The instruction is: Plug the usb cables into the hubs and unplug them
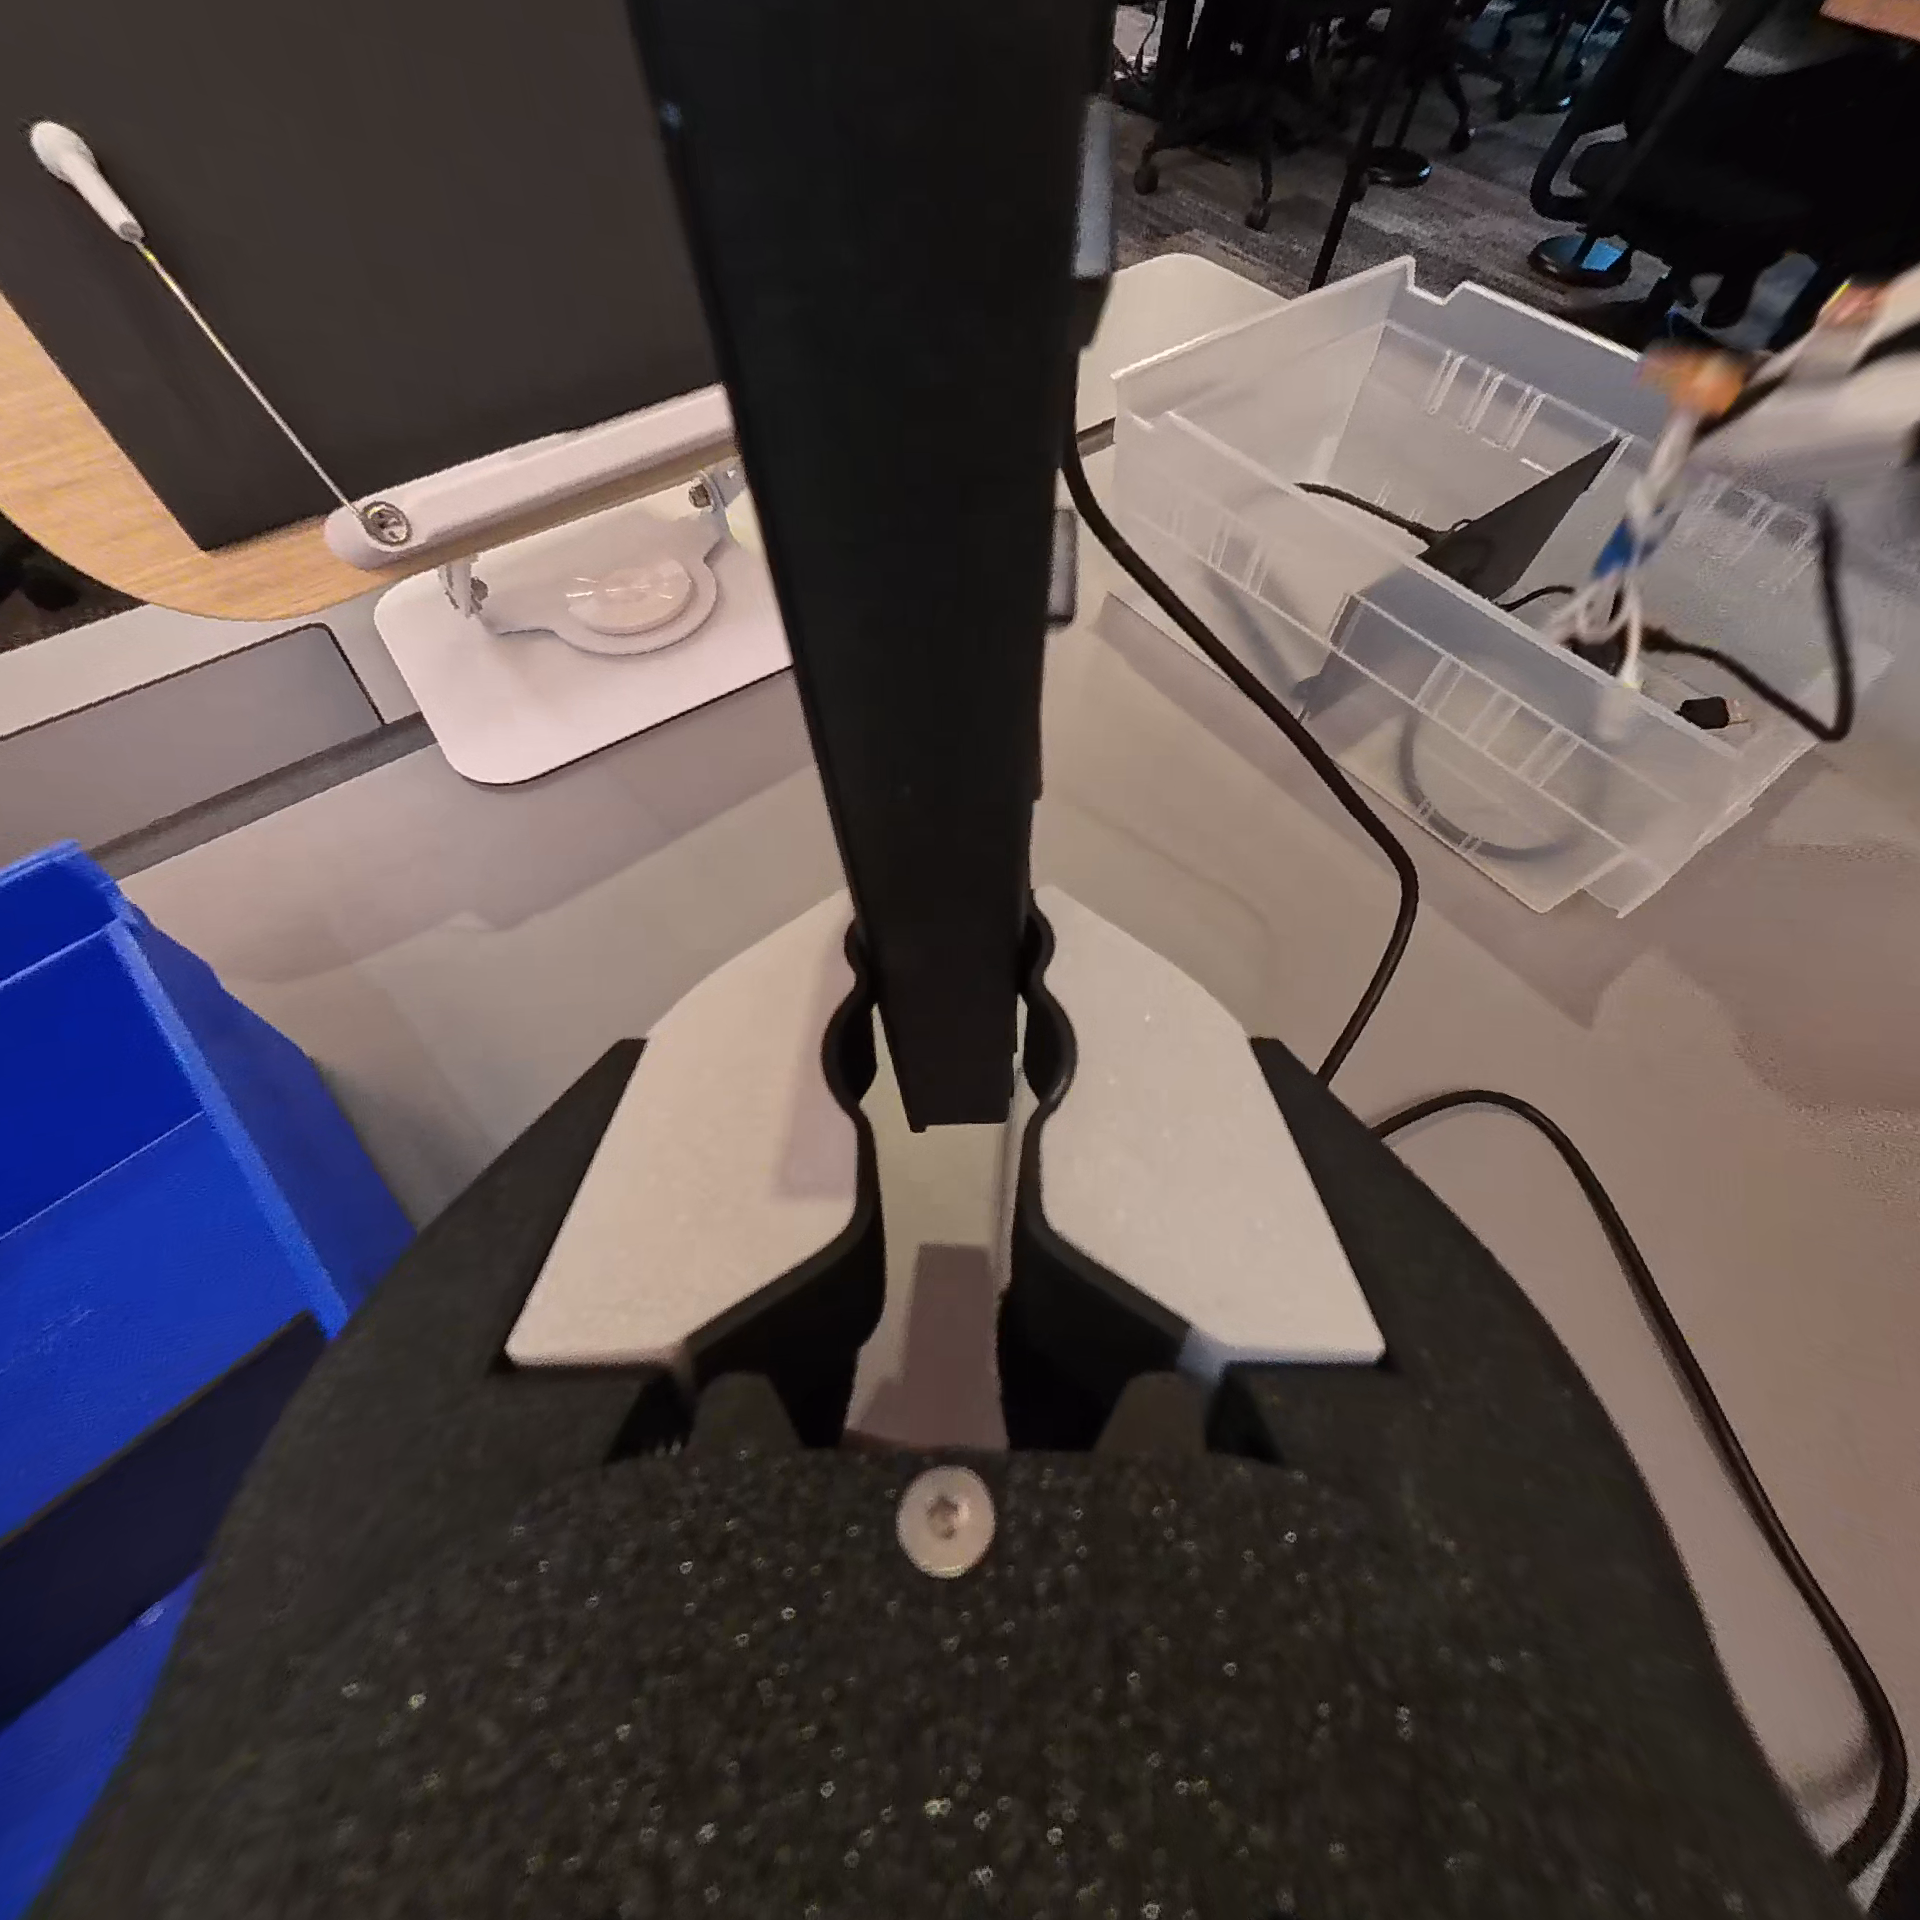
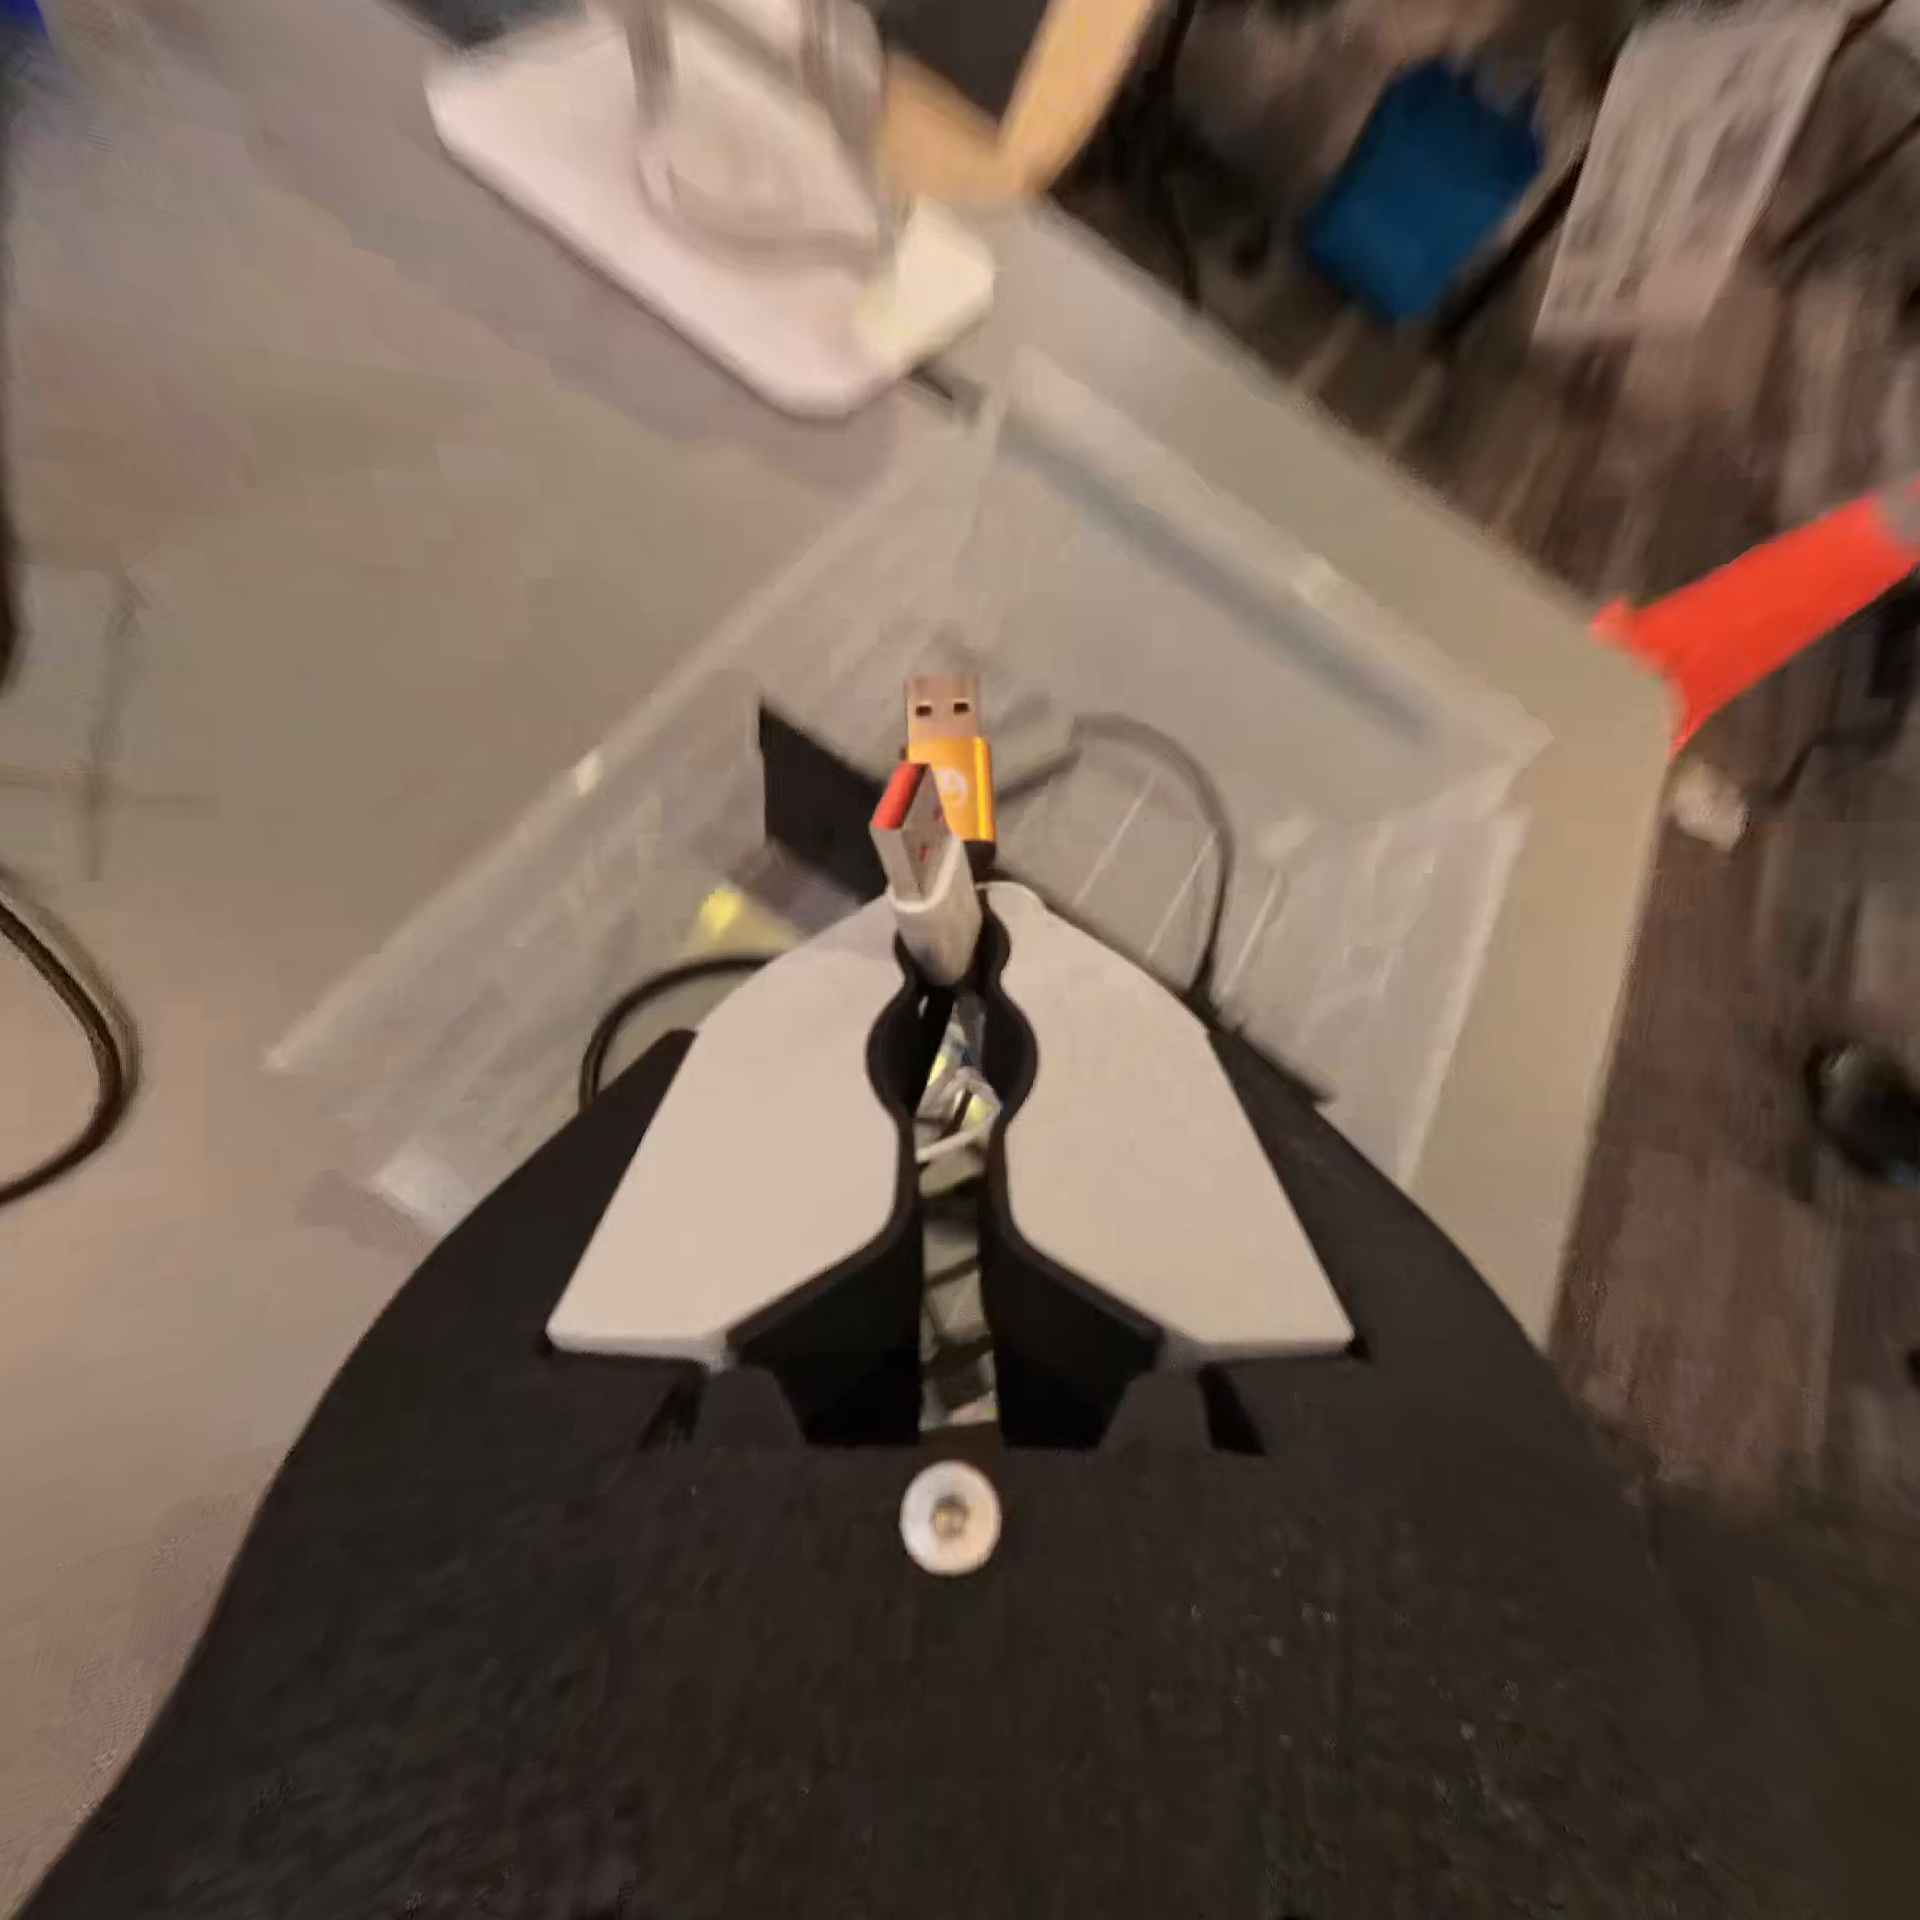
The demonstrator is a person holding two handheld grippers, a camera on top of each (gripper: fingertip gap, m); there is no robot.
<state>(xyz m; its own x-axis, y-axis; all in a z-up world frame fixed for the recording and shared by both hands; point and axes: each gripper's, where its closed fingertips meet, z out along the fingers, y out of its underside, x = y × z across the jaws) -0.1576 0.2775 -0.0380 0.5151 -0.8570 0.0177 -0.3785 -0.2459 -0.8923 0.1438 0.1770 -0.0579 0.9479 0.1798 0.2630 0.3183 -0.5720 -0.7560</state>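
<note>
My left gripper [image 1: 943,961] is shut on a long black USB hub [image 1: 894,468], which stands up and away from the fingers. The hub's black cable [image 1: 1382,852] hangs from its far end and trails over the table to the right. My right gripper [image 2: 951,920] is shut on a bundle of USB cables. A white plug with a red insert [image 2: 925,873] and an orange plug with a silver USB-A tip [image 2: 948,764] stick out past the fingertips, above the clear bin [image 2: 1351,914]. The right gripper's cables [image 1: 1652,499] show blurred at the far right of the left wrist view.
The clear plastic bin [image 1: 1247,488] on the grey table holds another black hub [image 1: 1517,509] and black cables. A blue bin [image 1: 125,1143] stands at the near left. A white monitor stand base [image 1: 603,675] is behind. An orange object [image 2: 1766,613] lies off the table's right edge.
</note>
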